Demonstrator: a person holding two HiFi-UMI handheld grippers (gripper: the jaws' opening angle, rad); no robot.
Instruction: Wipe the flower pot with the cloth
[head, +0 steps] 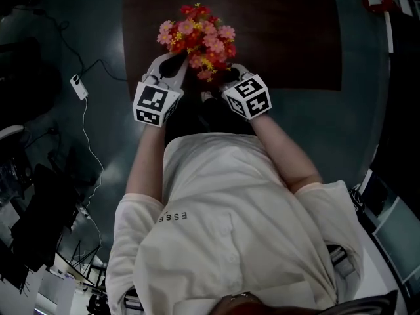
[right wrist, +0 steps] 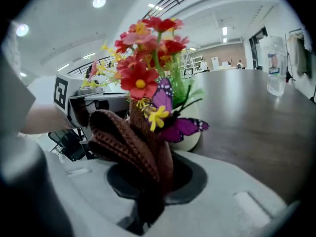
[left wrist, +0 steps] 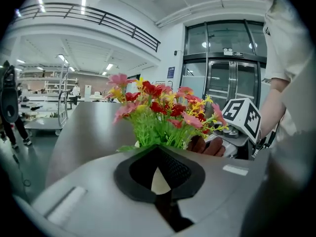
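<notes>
A bunch of red, pink and yellow artificial flowers point(head: 197, 35) stands on the dark table and hides its pot from above. In the right gripper view the cream flower pot point(right wrist: 191, 138) shows below a purple butterfly point(right wrist: 177, 127). My right gripper point(right wrist: 148, 196) is shut on a brown knitted cloth point(right wrist: 126, 142), which bunches up close to the pot's near side. My left gripper point(left wrist: 164, 199) is shut right at the pot, and a cream sliver of the pot point(left wrist: 160, 180) shows between its tips. From above, the left gripper point(head: 172, 67) and right gripper point(head: 226, 79) flank the flowers.
The dark brown table point(head: 295, 38) stretches away behind the flowers. A clear plastic bottle point(right wrist: 276, 65) stands far off on its right side. A white cable with an adapter point(head: 79, 87) lies on the floor at the left. The person's torso fills the near side.
</notes>
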